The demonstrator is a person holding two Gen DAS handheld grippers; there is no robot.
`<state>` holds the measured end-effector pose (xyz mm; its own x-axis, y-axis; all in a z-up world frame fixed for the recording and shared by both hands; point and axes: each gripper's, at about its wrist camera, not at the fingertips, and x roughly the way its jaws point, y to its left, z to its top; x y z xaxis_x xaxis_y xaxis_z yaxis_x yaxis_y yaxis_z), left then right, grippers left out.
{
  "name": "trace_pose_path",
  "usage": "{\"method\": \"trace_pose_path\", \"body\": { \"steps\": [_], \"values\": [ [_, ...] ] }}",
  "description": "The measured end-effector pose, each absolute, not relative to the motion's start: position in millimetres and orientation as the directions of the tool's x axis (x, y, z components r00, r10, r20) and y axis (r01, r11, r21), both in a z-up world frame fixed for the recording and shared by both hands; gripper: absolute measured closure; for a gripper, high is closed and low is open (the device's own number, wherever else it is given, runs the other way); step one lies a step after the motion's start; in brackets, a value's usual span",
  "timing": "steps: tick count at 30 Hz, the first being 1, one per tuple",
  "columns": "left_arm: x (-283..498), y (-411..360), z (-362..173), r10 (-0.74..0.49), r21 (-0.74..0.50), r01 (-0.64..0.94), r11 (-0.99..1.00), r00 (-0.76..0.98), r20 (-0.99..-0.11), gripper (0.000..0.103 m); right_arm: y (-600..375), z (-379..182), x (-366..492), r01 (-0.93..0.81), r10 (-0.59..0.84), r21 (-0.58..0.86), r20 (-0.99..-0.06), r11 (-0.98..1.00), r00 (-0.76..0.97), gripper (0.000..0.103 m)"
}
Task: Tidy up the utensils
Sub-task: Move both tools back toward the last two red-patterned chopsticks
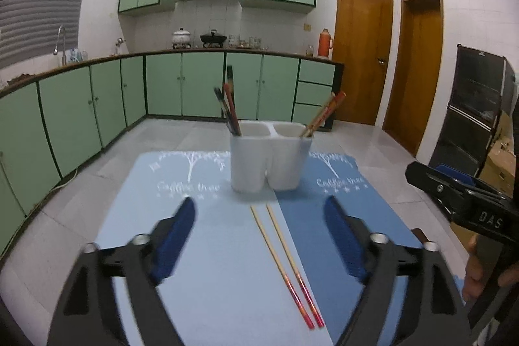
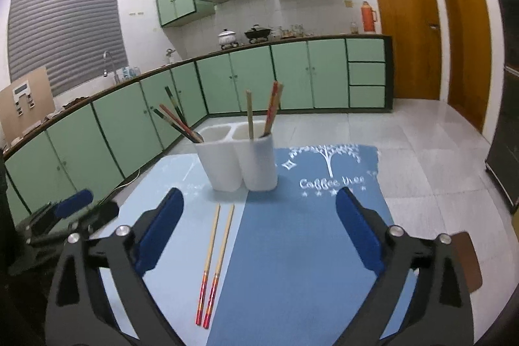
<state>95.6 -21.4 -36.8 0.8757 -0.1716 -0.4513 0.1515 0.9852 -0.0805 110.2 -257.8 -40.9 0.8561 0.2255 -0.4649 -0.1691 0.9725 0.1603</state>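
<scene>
A kitchen with green cabinets (image 1: 181, 83) and two wooden doors (image 1: 361, 51) lay behind the surface (image 1: 227, 265), which was covered by a light blue mat and a darker blue mat (image 1: 324, 232), both printed with a white tree and "Coffee tree". In the left wrist view, the left gripper (image 1: 259, 242) had its blue-padded fingers (image 1: 175, 239) spread wide and empty above a loose pair of chopsticks (image 1: 285, 261) lying side by side, red ends nearest. Beyond stood the white two-cup holder (image 1: 269, 158), dark and red chopsticks (image 1: 230, 106) in its left cup, lighter ones (image 1: 321, 115) in its right. At the right edge, the right gripper's (image 1: 467, 203) body read "DAS", cut off.

In the right wrist view, the right gripper (image 2: 259, 232) was likewise spread and empty. The loose pair (image 2: 215, 261) lay near its left finger (image 2: 159, 232), the holder (image 2: 240, 161) beyond. The left gripper (image 2: 71, 209) showed blurred at the left edge.
</scene>
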Motion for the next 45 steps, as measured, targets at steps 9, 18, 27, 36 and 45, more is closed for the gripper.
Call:
{"method": "trace_pose_path", "body": {
  "steps": [9, 18, 27, 36, 45],
  "values": [
    [80.4, -17.4, -48.6, -0.179, -0.087, 0.157, 0.984, 0.871, -0.457, 0.015, -257.9, -49.6, 95.3, -0.169, 0.225, 0.158, -0.482, 0.973, 0.847, 0.007],
    [66.1, -4.7, -60.5, -0.148, -0.066, 0.132, 0.989, 0.869, -0.473, 0.014, -250.1, -77.2, 81.6, -0.173, 0.221, 0.139, -0.528, 0.975, 0.820, 0.006],
    [57.8, 14.9, -94.7, -0.079, -0.031, 0.074, 0.997, 0.834, -0.546, 0.014, -231.0, -134.6, 71.4, -0.163, 0.197, 0.112, -0.620, 0.980, 0.759, 0.007],
    [54.6, 27.6, -110.7, -0.052, -0.031, 0.043, 0.999, 0.813, -0.580, 0.014, -203.1, -165.4, 64.8, -0.210, 0.197, 0.063, -0.671, 0.976, 0.714, 0.025],
    [55.4, 26.6, -112.2, -0.062, -0.042, 0.045, 0.998, 0.808, -0.586, 0.014, -194.5, -176.9, 67.8, -0.211, 0.181, 0.043, -0.694, 0.977, 0.697, 0.043]
  ]
}}
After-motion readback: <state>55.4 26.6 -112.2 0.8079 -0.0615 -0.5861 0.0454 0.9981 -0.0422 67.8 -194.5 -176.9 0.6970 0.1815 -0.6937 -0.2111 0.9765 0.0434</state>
